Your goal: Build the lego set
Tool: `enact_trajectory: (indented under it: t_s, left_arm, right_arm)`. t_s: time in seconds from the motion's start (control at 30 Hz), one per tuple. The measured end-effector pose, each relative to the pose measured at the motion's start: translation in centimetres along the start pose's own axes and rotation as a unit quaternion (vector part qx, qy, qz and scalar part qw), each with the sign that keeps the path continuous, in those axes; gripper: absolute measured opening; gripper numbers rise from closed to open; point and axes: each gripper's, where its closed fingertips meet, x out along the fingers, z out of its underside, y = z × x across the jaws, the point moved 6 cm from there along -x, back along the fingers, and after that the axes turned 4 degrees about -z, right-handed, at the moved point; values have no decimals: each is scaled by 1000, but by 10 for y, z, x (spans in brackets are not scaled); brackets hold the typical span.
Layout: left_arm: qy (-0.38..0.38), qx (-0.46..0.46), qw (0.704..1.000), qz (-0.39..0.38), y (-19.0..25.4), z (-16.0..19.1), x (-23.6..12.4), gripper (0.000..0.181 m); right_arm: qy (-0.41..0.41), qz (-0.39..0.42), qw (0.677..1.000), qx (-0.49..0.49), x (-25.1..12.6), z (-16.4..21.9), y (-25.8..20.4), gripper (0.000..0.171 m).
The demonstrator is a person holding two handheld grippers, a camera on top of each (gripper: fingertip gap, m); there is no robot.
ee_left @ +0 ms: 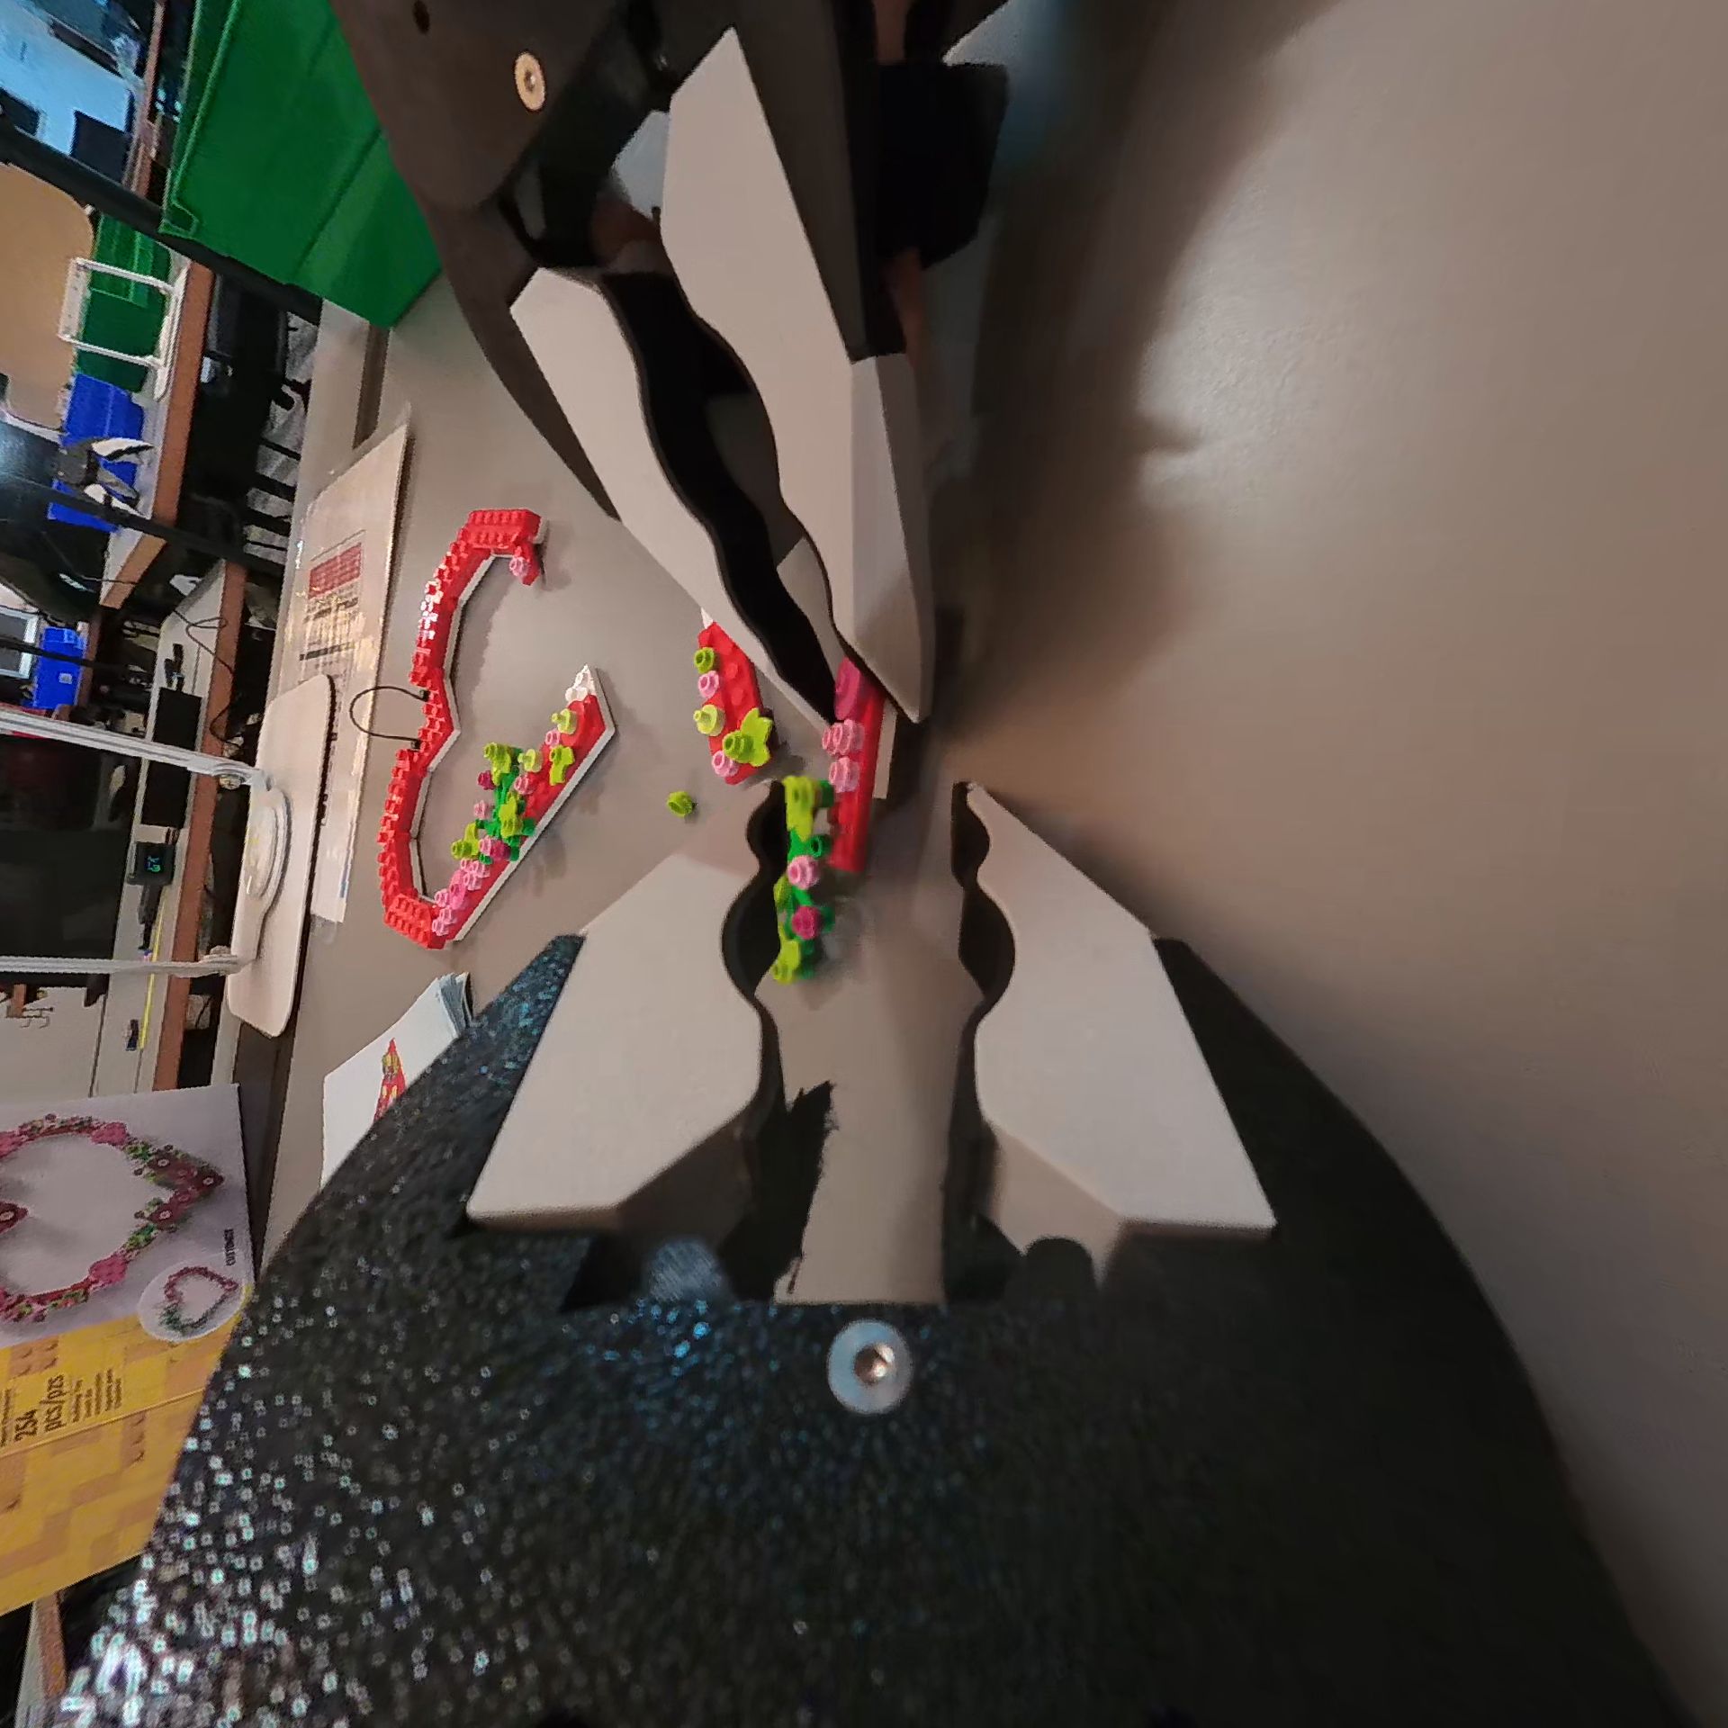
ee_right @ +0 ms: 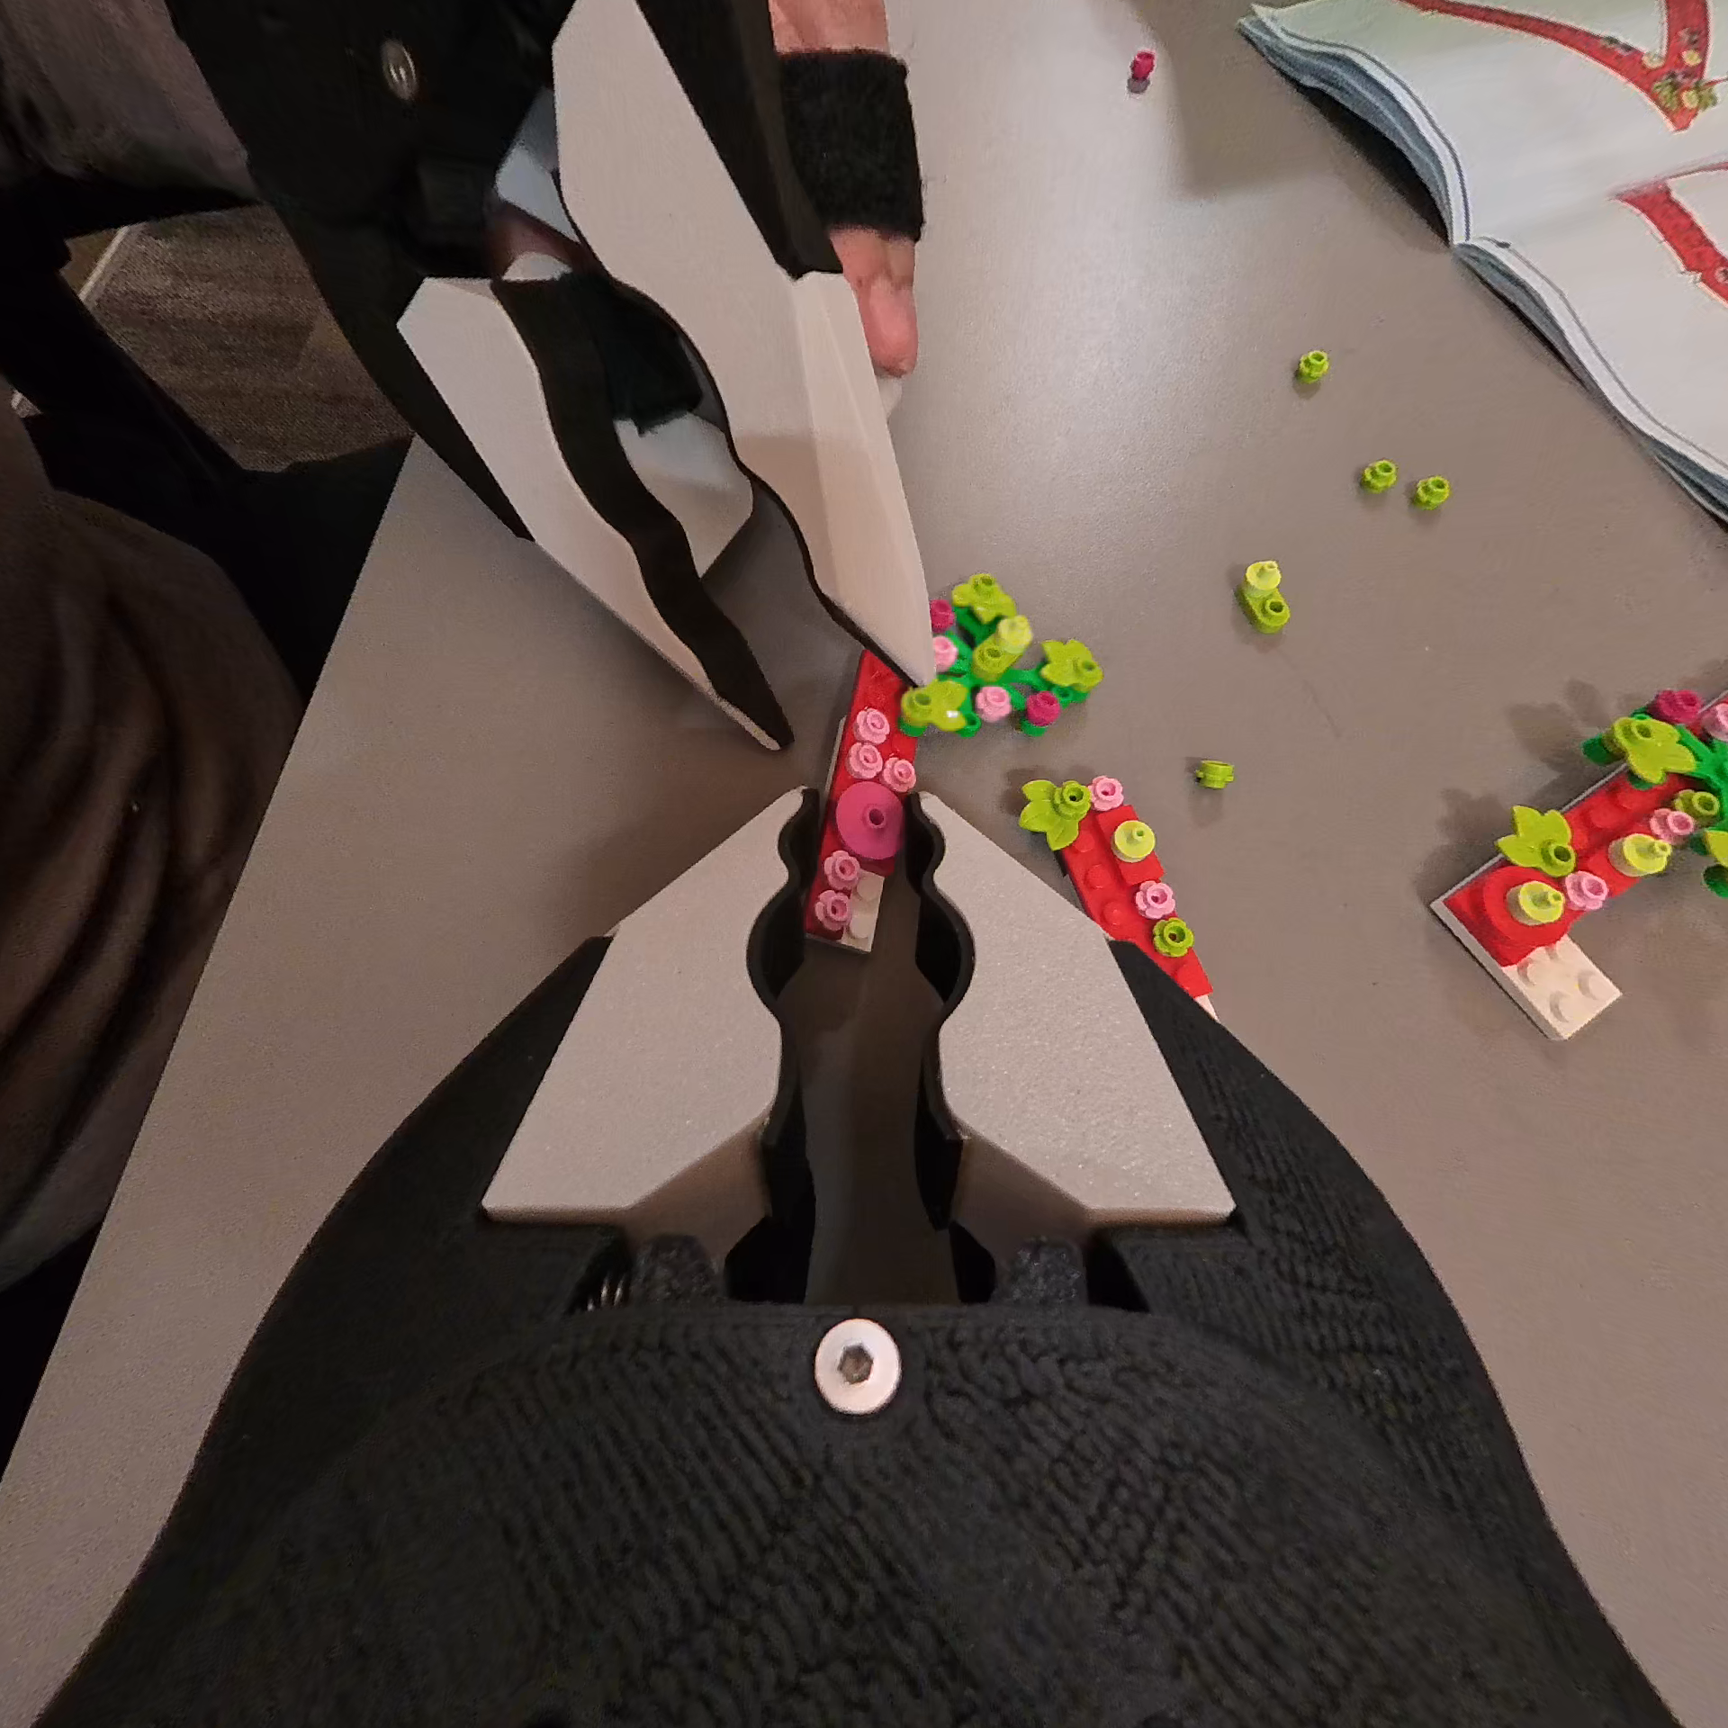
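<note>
1. The long red lego strip with pink flowers point(ee_right: 856, 823) lies on the grey table point(ee_right: 1216, 1262), right between the right gripper point(ee_right: 856, 804) tips.
2. A green leafy lego sprig point(ee_right: 1005, 669) touches its far end. A second red piece with flowers point(ee_right: 1127, 874) lies just beside it, small lime studs point(ee_right: 1264, 598) farther off, and an open booklet point(ee_right: 1543, 187) at the edge.
3. The right gripper pinches the strip's sides. The left gripper point(ee_right: 846, 697) is spread open, one tip on the sprig.

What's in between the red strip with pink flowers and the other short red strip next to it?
In the right wrist view, only the right gripper's fingertip and bare grey table separate the flowered strip from its neighbour.
</note>
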Motion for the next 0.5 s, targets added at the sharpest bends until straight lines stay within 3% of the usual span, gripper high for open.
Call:
enact_trajectory:
  t_s: [0.33, 0.5]
  left_arm:
    - [-11, -9, 1000, -11, -9, 9, -5, 38]
    - [14, -81, 997, -8, -25, 23, -16, 42]
  right_arm:
    - [-11, 13, 1000, -15, 1, 1, 0, 17]
    - [-21, 23, 998, -51, 2, 3, -3, 17]
